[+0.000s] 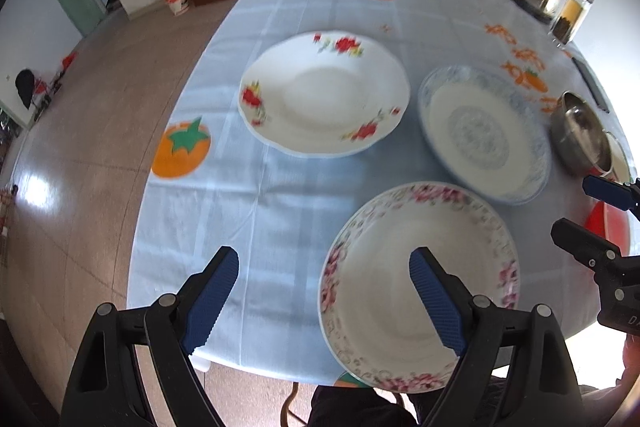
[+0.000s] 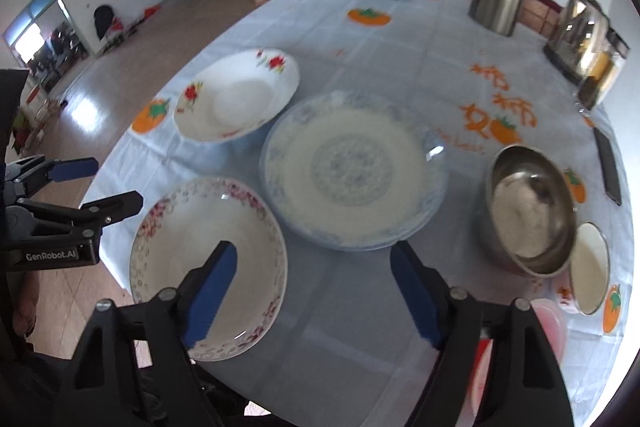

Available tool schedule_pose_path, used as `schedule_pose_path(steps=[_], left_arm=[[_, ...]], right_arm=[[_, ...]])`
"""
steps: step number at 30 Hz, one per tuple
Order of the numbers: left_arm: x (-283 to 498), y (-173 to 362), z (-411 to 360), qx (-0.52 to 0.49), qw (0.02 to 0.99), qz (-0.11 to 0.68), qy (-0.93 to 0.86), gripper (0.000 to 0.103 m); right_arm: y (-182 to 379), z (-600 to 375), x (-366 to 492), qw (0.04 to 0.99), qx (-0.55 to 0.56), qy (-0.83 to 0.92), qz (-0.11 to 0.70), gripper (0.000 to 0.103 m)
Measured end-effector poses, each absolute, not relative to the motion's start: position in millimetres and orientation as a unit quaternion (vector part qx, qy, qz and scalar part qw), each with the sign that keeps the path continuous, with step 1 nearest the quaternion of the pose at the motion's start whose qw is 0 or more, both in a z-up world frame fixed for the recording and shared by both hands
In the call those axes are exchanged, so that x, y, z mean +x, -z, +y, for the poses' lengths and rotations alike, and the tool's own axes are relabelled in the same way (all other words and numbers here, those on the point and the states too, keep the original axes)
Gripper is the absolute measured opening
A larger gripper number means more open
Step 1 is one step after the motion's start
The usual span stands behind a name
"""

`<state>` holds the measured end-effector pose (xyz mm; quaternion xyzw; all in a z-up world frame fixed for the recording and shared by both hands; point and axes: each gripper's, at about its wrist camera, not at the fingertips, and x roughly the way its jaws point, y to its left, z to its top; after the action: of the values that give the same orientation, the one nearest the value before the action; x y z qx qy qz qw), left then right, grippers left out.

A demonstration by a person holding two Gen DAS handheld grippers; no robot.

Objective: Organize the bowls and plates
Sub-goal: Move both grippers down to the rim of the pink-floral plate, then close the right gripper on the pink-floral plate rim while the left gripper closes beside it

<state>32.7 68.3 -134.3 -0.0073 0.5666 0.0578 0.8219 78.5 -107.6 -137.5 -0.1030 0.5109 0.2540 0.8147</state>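
In the left wrist view, three plates are being shown lying apart on the blue tablecloth, none stacked: the red-flowered plate farthest off, the blue-patterned plate to its right, and the pink-rimmed plate nearest, at the table edge. The sorting is being judged as hardly begun, with all gathering left to do. The left gripper is being held wide apart and empty, one pad poised over the pink-rimmed plate, contact not clear. In the right wrist view, the same plates are being seen, along with a steel bowl and a small white bowl just beside it, also unsorted. The right gripper is being held apart over bare cloth, nothing clamped.
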Motion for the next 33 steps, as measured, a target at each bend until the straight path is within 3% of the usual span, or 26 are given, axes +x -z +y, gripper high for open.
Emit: schedule_pose_path(steps=[3,11,19,23,28,30,33], left_arm=[[28.7,147.6,78.2,-0.025,0.809,0.584,-0.061,0.089],[22.2,179.3,88.4,-0.053,0.778,0.624,-0.055,0.087],[18.6,192.4,86.2,-0.064,0.763,0.643,-0.035,0.052],[17.2,194.4,84.8,-0.069,0.76,0.645,-0.031,0.046],[12.8,199.0,80.7,-0.078,0.755,0.651,-0.021,0.031],[12.4,198.8,82.0,-0.077,0.756,0.65,-0.02,0.028],[11.9,198.6,80.0,-0.08,0.757,0.648,-0.016,0.019]], right_arm=[[154.2,-98.1,79.4,0.796,-0.109,-0.268,0.532,0.068],[181.1,-85.5,82.1,0.768,-0.127,-0.278,0.562,0.06],[197.8,-81.5,84.0,0.747,-0.13,-0.289,0.584,0.043],[201.0,-82.0,82.9,0.741,-0.13,-0.293,0.59,0.034],[208.4,-81.4,83.0,0.731,-0.124,-0.296,0.602,0.023],[211.1,-83.1,82.8,0.725,-0.121,-0.299,0.608,0.014],[210.9,-83.3,81.4,0.723,-0.12,-0.305,0.608,0.012]])
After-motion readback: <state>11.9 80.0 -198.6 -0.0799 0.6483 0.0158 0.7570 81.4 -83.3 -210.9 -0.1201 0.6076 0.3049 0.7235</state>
